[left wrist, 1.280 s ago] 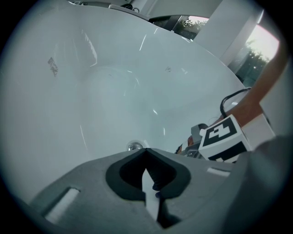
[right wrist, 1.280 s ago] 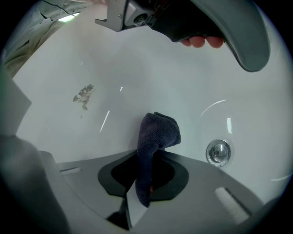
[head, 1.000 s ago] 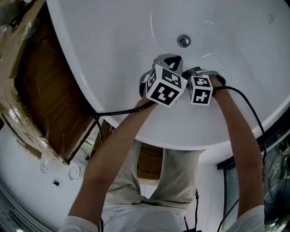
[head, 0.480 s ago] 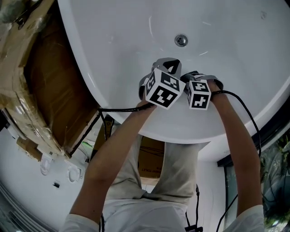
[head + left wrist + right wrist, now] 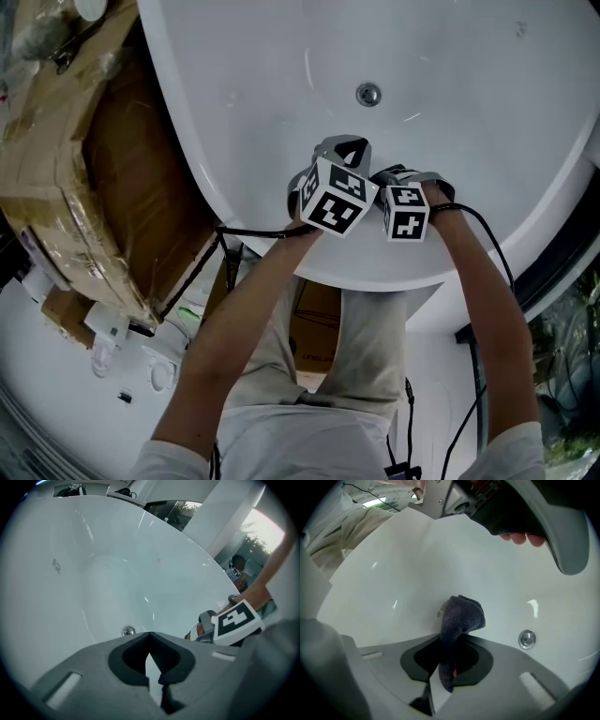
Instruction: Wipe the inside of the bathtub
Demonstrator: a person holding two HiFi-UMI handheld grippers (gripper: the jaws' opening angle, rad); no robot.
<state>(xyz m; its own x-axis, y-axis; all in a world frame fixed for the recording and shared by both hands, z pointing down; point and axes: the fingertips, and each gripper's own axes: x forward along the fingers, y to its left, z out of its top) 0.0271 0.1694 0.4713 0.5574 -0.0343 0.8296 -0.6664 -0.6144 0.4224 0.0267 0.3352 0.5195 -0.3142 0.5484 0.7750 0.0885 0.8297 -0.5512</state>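
In the bathtub, near wall, my right tongs grip the dark cloth mid-wipe, I judge, left tongs closed, empty; next: press and sweep toward the drain.

White glossy bathtub — dark cloth bunched against inner wall.

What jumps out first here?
The big white bathtub fills the head view, its drain just beyond both hands. Inside the tub, the right tongs are clamped on a dark cloth near that drain. The left tongs, close beside them, are shut on nothing.
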